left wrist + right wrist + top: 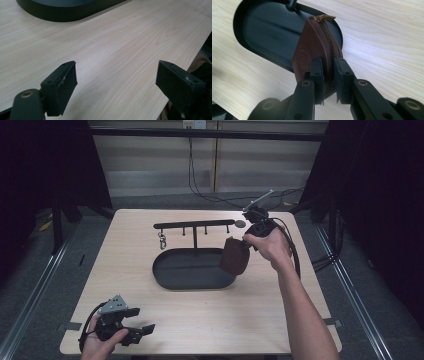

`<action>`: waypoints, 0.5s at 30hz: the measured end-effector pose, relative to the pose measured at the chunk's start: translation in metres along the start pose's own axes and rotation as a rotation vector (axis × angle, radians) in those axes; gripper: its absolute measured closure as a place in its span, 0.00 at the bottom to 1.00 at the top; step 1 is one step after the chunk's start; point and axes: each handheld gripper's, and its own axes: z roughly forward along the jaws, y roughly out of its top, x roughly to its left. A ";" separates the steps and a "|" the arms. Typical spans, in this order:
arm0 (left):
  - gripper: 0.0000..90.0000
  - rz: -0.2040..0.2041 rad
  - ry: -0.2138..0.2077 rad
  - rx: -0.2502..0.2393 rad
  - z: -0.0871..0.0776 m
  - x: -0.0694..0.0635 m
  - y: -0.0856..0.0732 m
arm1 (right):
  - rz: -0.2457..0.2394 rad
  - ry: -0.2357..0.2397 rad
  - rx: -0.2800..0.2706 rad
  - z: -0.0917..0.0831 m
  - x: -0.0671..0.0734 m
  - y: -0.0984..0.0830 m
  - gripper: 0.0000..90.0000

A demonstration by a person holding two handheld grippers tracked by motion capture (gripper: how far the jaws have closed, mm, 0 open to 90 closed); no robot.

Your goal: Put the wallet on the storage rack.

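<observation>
Nearest me, L gripper (141, 320) sits at the table's (210, 320) front-left corner, jaws wide apart, nothing btwn them; its own view shows bare wood grain ahead and the tray's (62, 15) dark rim beyond. Mid-table, I have the R gripper (327, 75) clamped on a brown zip pouch (312, 50), pads pressing both faces at its lower edge, zip pull (323, 17) uppermost. Pouch (235, 256) hangs above the oval tray's right end, over the rim. Behind the tray stands a black hook rack (194, 225); a key ring (162, 240) hangs off its left side.
</observation>
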 end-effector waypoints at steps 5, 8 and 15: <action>0.19 0.002 0.002 0.002 0.000 0.000 0.000 | 0.030 0.038 -0.026 0.005 -0.001 0.001 0.87; 0.19 0.000 0.002 0.001 0.000 0.000 0.000 | 0.048 0.055 -0.031 0.013 -0.002 0.000 0.87; 0.19 0.000 0.000 -0.003 -0.001 0.000 0.000 | 0.065 0.098 -0.052 0.030 -0.004 -0.003 0.88</action>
